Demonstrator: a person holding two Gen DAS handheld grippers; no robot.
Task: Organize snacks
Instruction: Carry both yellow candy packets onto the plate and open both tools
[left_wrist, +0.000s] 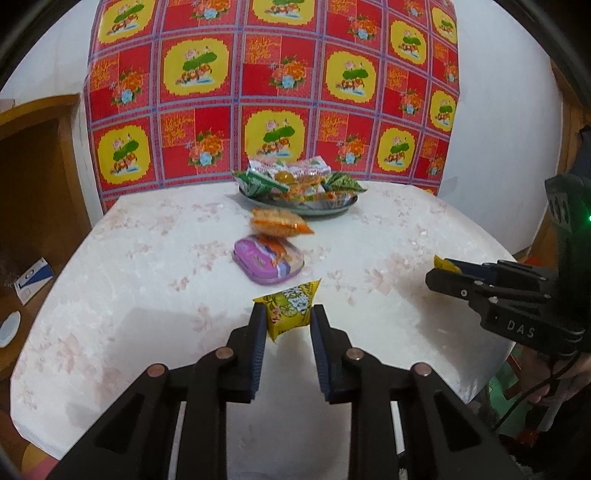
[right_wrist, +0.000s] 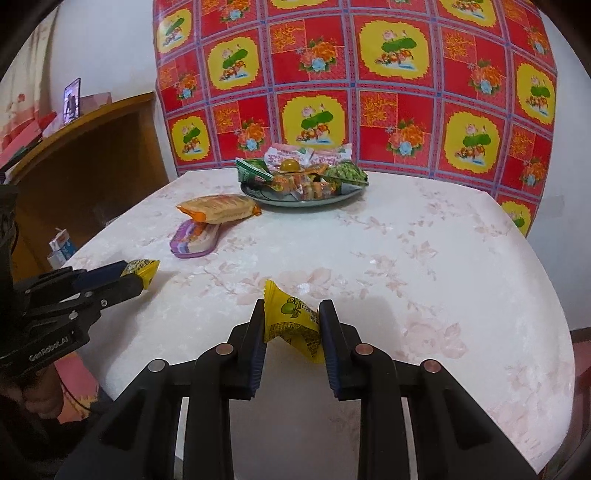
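Observation:
My left gripper (left_wrist: 288, 317) is shut on a yellow lemon-print snack packet (left_wrist: 291, 310), pinched between its blue pads just over the white floral table (left_wrist: 147, 295). My right gripper (right_wrist: 291, 317) is shut on a second yellow packet (right_wrist: 291, 325) nearer the table's front edge. Each gripper shows in the other's view: the right gripper (left_wrist: 439, 273) and the left gripper (right_wrist: 133, 277). A plate (left_wrist: 314, 212) (right_wrist: 280, 201) heaped with wrapped snacks stands at the back. An orange packet (left_wrist: 279, 221) (right_wrist: 218, 208) and a purple tin (left_wrist: 266, 262) (right_wrist: 195, 240) lie before it.
A red and yellow floral cloth (left_wrist: 277, 92) hangs behind the table. A wooden cabinet (left_wrist: 37, 166) (right_wrist: 92, 158) stands to the left, with a small blue and white box (left_wrist: 33, 280) (right_wrist: 61, 247) low beside it. A hand (right_wrist: 40, 395) holds the left gripper's handle.

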